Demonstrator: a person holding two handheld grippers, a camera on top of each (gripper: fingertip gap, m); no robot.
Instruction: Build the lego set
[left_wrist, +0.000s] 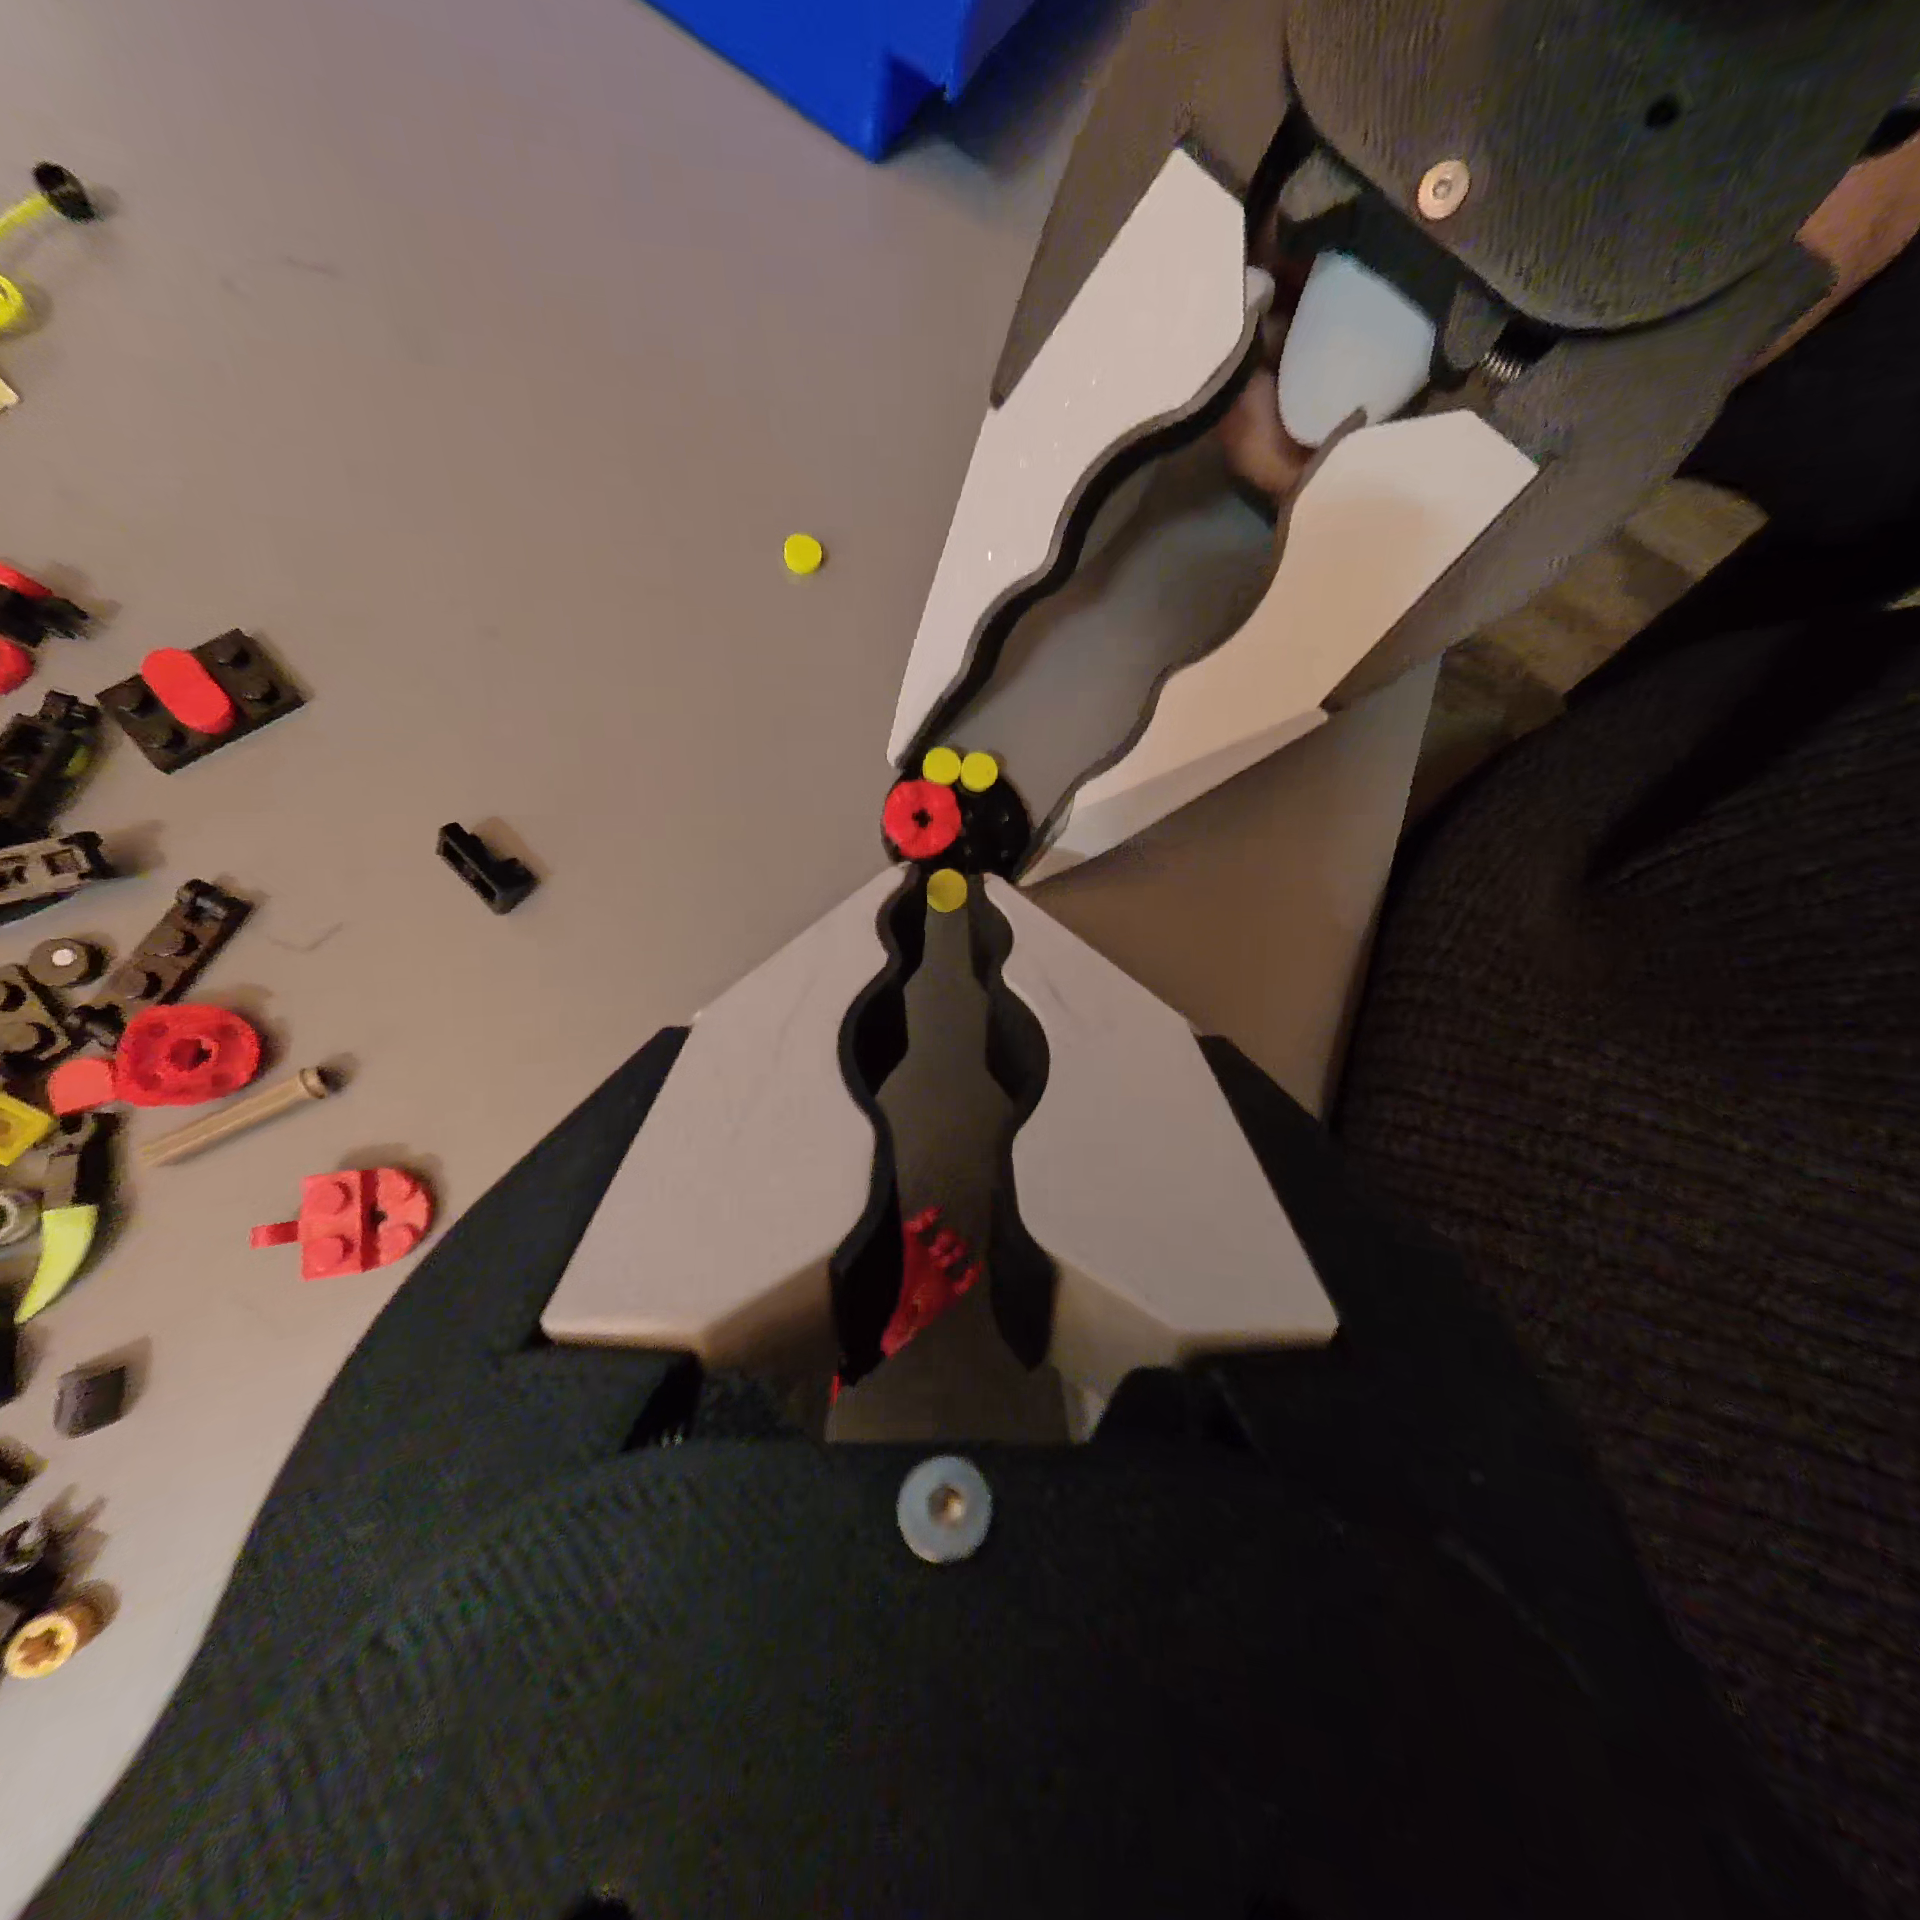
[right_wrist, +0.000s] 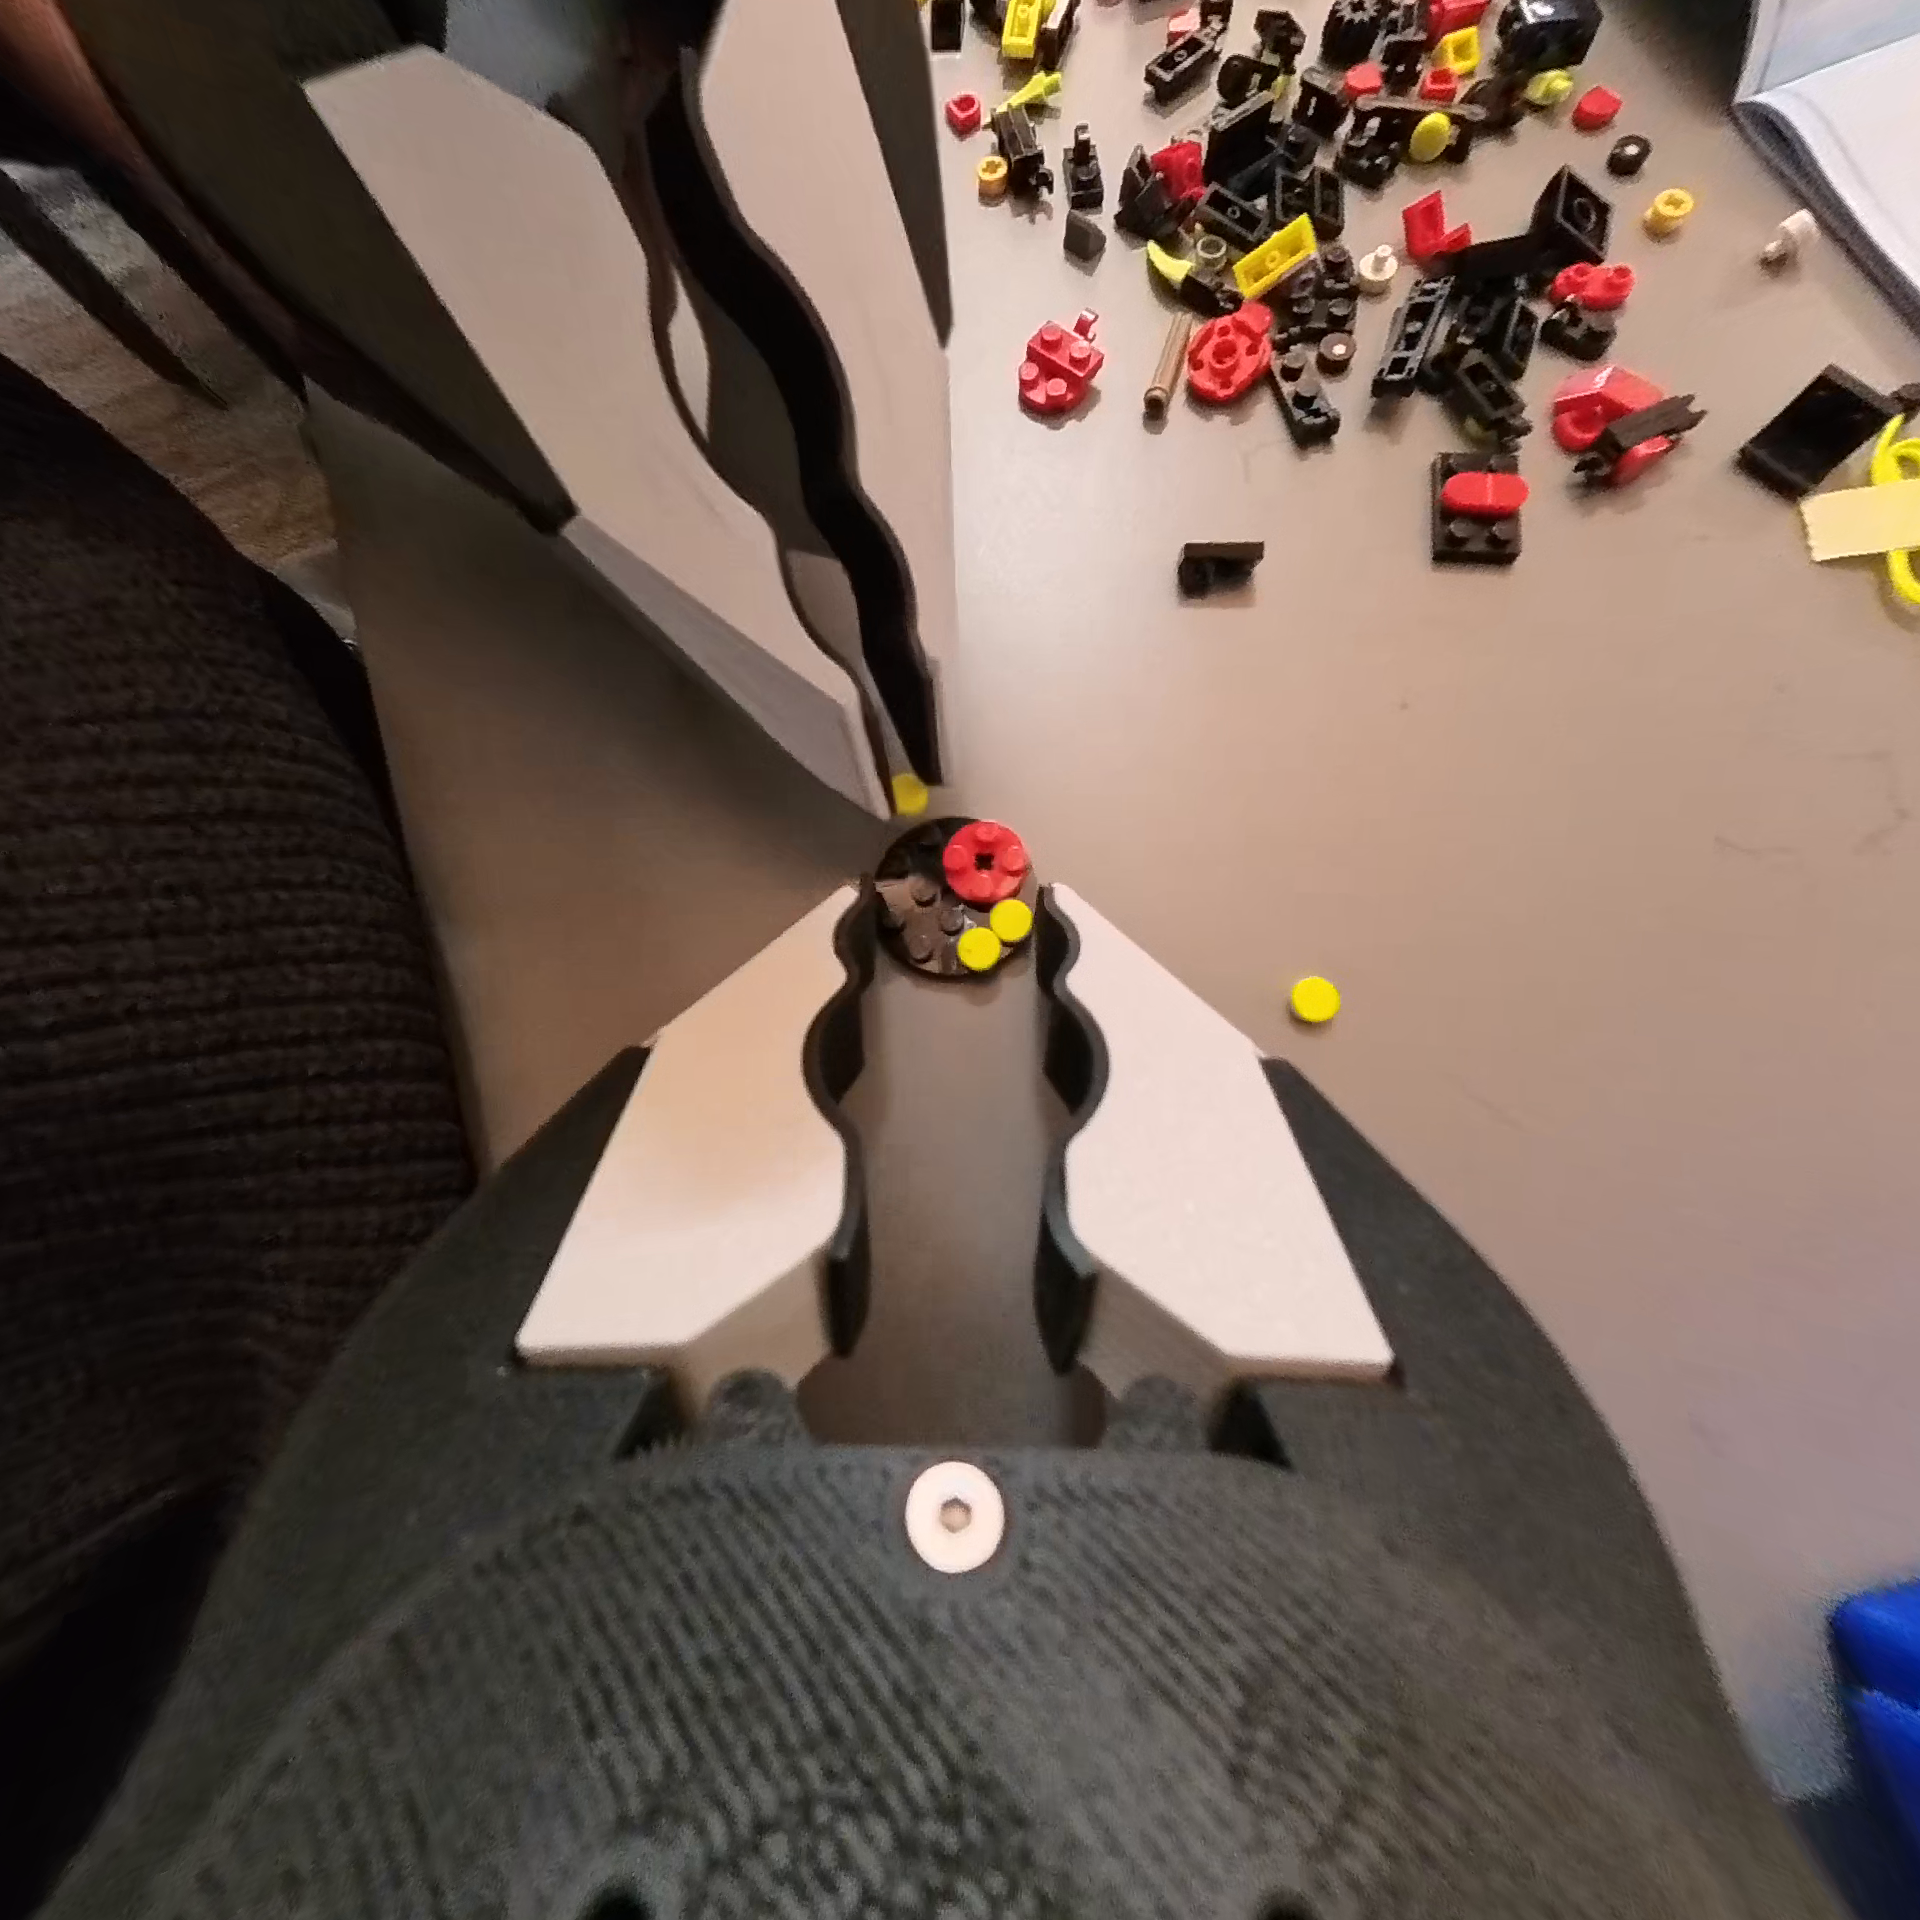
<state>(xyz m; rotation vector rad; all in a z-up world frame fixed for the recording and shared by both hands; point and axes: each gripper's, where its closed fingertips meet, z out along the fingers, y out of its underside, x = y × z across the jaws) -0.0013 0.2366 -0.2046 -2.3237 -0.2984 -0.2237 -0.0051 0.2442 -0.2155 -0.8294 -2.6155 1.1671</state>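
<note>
Where the two grippers meet tip to tip, near the middle of both views, sits a small round black plate (right_wrist: 940, 914). The right gripper (right_wrist: 951, 920) has its fingers closed on the plate's sides. The left gripper (left_wrist: 948, 896) has its tips pressed together on a small yellow round tile (left_wrist: 947, 890), held just beside the plate's rim; whether tile and plate touch cannot be told.

The plate is black and studded. A red round piece (right_wrist: 985, 858) with a cross-shaped hole sits on top toward one edge, and two yellow dots (right_wrist: 994, 933) lie side by side near the opposite edge.

One loose yellow dot (left_wrist: 802, 553) lies alone on the grey table (left_wrist: 582, 395), well apart from the grippers, with bare surface around it. A single small black brick (left_wrist: 485, 864) lies further out. A scattered pile of black, red and yellow pieces (right_wrist: 1403, 239) fills the upper right of the right wrist view and the left edge of the left wrist view. A blue box (left_wrist: 883, 62) shows at the top of the left wrist view. Dark knitted cloth (right_wrist: 156, 935) borders the table's near edge.
</note>
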